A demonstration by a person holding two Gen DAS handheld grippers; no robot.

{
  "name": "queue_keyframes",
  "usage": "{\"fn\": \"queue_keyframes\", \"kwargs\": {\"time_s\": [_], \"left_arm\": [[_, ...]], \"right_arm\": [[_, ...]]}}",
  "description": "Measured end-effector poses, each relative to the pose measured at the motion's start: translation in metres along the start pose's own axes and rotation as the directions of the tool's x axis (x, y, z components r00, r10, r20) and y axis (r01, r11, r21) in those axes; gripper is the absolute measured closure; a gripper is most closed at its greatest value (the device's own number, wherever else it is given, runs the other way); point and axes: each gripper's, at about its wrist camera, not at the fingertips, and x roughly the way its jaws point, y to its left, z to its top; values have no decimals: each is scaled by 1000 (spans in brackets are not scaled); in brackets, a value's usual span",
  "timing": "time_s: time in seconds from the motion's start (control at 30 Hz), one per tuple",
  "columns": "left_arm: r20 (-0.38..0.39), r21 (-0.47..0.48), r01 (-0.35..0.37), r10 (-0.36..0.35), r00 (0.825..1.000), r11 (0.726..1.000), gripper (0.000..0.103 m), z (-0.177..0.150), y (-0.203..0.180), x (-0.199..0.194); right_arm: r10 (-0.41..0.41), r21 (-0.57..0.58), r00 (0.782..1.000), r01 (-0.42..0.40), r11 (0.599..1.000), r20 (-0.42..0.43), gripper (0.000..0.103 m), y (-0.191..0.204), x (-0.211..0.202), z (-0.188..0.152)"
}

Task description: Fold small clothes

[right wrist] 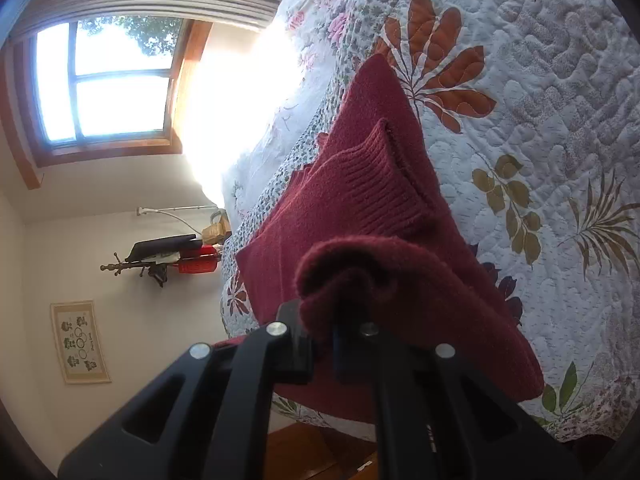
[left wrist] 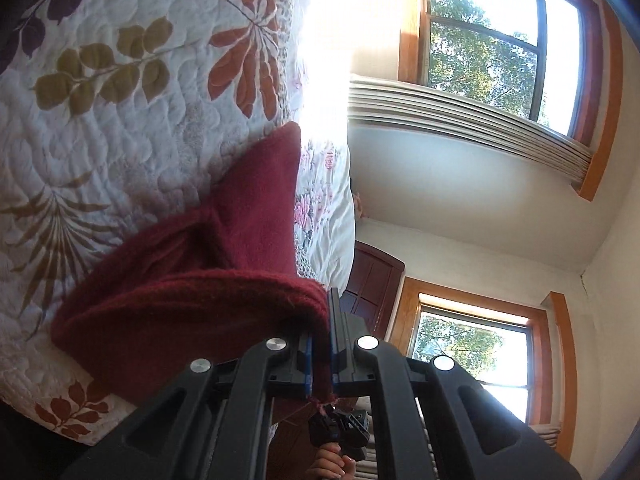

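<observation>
A dark red knitted sweater [left wrist: 192,292] lies on a quilted bed cover with a leaf print [left wrist: 120,128]. My left gripper [left wrist: 320,340] is shut on a bunched edge of it, which is lifted off the cover. In the right wrist view the same sweater [right wrist: 384,208] shows its ribbed collar or cuff lying on top. My right gripper [right wrist: 326,340] is shut on another rolled edge of the sweater, which drapes over its fingers. The views are turned sideways.
The quilt [right wrist: 540,120] ends at a bed edge with a floral sheet [left wrist: 320,200] beyond. Windows [left wrist: 488,48] with wooden frames, a dark wooden door [left wrist: 372,280], a coat stand [right wrist: 160,258] and a framed picture [right wrist: 80,342] stand around the room. A hand [left wrist: 332,460] holds the other gripper.
</observation>
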Motion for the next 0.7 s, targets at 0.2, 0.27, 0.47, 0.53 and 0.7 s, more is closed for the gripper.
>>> {"fn": "queue_keyframes", "kwargs": {"time_s": [0.2, 0.27, 0.47, 0.53, 0.7], "left_arm": [[-52, -21, -61, 60, 997, 998, 73, 40, 10, 40], [-67, 40, -62, 65, 996, 997, 64, 46, -3, 41], [12, 531, -277, 320, 947, 801, 42, 28, -72, 25], [47, 656, -356, 434, 900, 666, 41, 16, -77, 35], [61, 723, -447, 596, 800, 526, 39, 12, -49, 57]], "right_arm": [[-24, -7, 998, 24, 1000, 57, 68, 7, 0, 20], [-3, -60, 995, 9, 998, 95, 64, 20, -19, 20], [-203, -350, 961, 258, 901, 188, 57, 46, -38, 5], [-263, -414, 946, 320, 853, 190, 51, 43, -25, -1], [-358, -445, 915, 402, 800, 184, 51, 20, 17, -3]]}}
